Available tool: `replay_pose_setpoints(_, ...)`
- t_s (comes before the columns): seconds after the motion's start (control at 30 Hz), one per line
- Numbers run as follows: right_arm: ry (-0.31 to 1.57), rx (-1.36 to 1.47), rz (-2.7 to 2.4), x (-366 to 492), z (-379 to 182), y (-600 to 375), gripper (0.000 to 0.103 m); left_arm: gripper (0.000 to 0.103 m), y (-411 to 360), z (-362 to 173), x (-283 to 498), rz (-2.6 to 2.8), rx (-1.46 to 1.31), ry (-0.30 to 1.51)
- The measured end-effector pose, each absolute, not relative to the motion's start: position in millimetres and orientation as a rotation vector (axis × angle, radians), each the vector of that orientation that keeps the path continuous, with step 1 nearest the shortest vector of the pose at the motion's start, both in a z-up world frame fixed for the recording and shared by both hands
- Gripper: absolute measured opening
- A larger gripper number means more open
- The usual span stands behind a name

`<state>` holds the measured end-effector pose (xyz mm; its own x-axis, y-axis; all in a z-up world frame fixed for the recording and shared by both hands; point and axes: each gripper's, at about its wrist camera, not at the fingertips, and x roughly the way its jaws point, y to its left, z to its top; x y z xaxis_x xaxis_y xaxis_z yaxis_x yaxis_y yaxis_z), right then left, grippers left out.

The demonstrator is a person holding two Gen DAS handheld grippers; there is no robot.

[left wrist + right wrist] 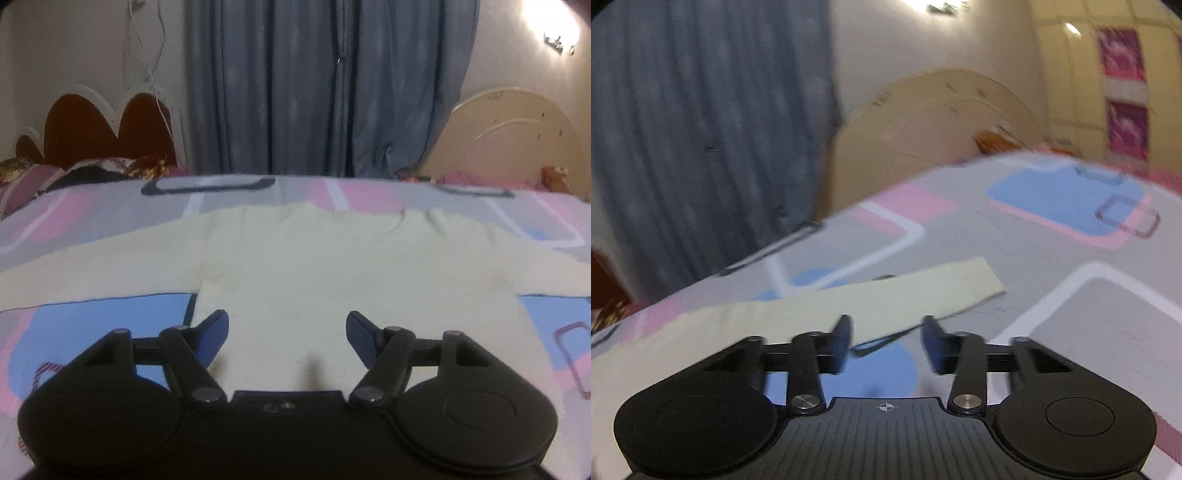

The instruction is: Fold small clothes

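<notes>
On patterned bedsheet [92, 325], cream sweater [295, 266] spread flat; left gripper [287, 339] parted, empty over body; right gripper [886, 343] half-parted, empty near sleeve [923, 291]: pinch edge only, avoid sheet.

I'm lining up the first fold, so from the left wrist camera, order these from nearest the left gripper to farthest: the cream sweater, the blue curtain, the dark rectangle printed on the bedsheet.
1. Cream sweater: spread flat directly under and ahead of the left gripper.
2. Dark rectangle: printed on the bedsheet beyond the sweater, near the bed's far edge.
3. Blue curtain: hanging behind the bed.
</notes>
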<state>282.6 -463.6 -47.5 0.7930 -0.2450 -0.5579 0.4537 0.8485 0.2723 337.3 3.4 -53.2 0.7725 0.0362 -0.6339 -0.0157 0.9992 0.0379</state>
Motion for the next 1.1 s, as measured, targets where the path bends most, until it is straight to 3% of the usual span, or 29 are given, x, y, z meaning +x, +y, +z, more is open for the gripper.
replay_pose_setpoints(0.4,0.553,0.573,-0.498,317,-116,-547,0.039,0.076,-1,-89,376,0.053,0.094,0.745)
replay_pose_setpoints(0.67,0.510,0.639,-0.491,319,-119,-561,0.039,0.077,25,-95,388,0.090,0.084,0.781)
replay_pose_setpoints(0.7,0.515,0.625,-0.495,319,-118,-560,0.036,0.080,29,-96,389,0.087,0.082,0.797)
replay_pose_setpoints(0.77,0.543,0.582,-0.505,329,-116,-557,0.001,0.080,35,-97,391,0.073,0.082,0.822)
replay_pose_setpoints(1.03,0.518,0.314,-0.210,367,-65,-444,0.001,0.070,51,-90,400,0.036,0.001,0.819)
replay_pose_setpoints(1.1,0.513,0.271,-0.096,378,-58,-395,0.001,0.062,54,-91,404,0.046,-0.040,0.826)
